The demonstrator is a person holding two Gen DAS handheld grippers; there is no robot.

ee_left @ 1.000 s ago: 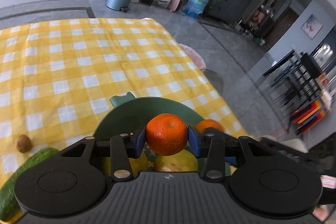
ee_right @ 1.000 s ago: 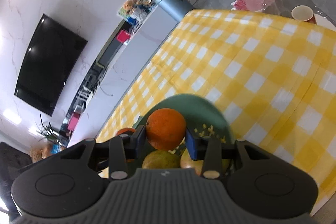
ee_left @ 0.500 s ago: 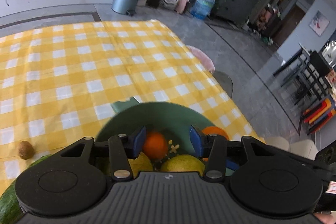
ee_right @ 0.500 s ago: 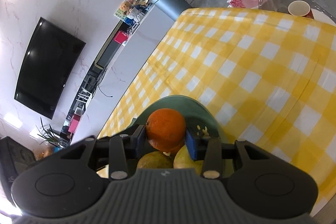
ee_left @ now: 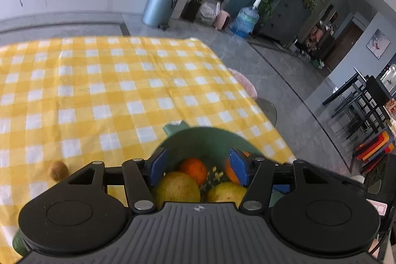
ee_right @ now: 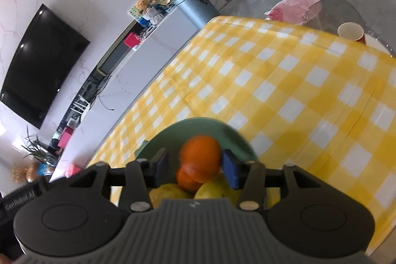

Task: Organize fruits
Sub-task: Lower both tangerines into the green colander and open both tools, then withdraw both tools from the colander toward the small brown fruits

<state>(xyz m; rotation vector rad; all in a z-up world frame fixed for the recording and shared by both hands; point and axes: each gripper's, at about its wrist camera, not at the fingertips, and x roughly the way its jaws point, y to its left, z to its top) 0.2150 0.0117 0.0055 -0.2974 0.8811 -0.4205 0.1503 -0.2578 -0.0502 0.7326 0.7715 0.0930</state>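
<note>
A green bowl [ee_left: 198, 137] stands near the right edge of the yellow checked tablecloth, holding an orange [ee_left: 194, 170] and two yellow-green fruits [ee_left: 177, 187]. My left gripper [ee_left: 198, 167] hangs above the bowl, its jaws opening and nothing between the blue pads. In the right wrist view the bowl [ee_right: 198, 121] lies below my right gripper [ee_right: 195, 168], whose jaws are also opening. A blurred orange [ee_right: 201, 155] sits between them, a gap showing at the left pad. Below it lie a second orange [ee_right: 185, 181] and yellow-green fruits [ee_right: 212, 189].
A brown kiwi [ee_left: 58, 170] lies on the cloth left of the bowl, with a green cucumber end [ee_left: 18, 246] at the bottom left. A paper cup [ee_right: 350, 31] stands beyond the table's far corner. The table edge runs just right of the bowl.
My left gripper let go of its orange, which now lies in the bowl, and the jaws widened. My right gripper's jaws parted from the orange they held shut before.
</note>
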